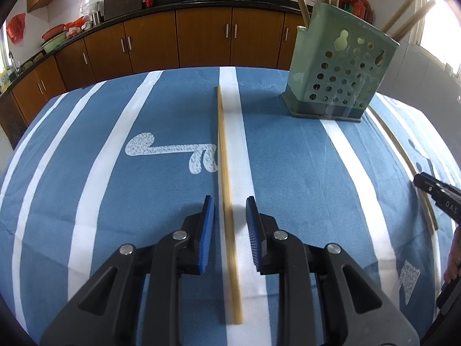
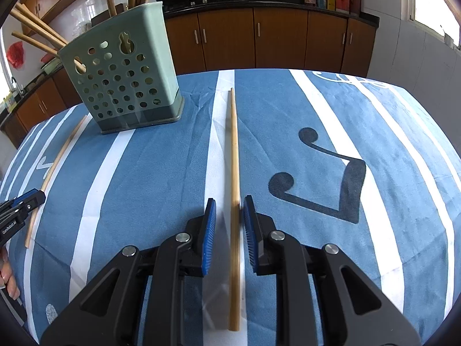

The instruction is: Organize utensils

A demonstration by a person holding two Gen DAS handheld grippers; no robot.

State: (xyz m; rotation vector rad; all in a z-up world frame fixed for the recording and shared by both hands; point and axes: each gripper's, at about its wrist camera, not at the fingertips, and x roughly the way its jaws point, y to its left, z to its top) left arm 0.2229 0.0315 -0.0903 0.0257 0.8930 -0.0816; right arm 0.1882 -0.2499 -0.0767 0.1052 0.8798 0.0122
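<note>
A wooden chopstick (image 1: 226, 178) lies on the blue striped cloth, running between the fingers of my open left gripper (image 1: 229, 203). A second wooden chopstick (image 2: 234, 173) lies between the fingers of my open right gripper (image 2: 229, 201), close to the right pad. Neither is gripped. A green perforated utensil holder (image 1: 340, 66) stands at the far side with several chopsticks standing in it; it also shows in the right wrist view (image 2: 124, 80). The right gripper's tip (image 1: 432, 191) shows at the left view's right edge over its chopstick (image 1: 403, 155). The left gripper's tip (image 2: 26, 204) shows at the right view's left edge.
The table is covered by a blue cloth with white stripes (image 1: 115, 150). Brown kitchen cabinets (image 1: 201, 37) with a dark counter, woks and jars stand behind the table. A bright window (image 2: 435, 11) is at the right.
</note>
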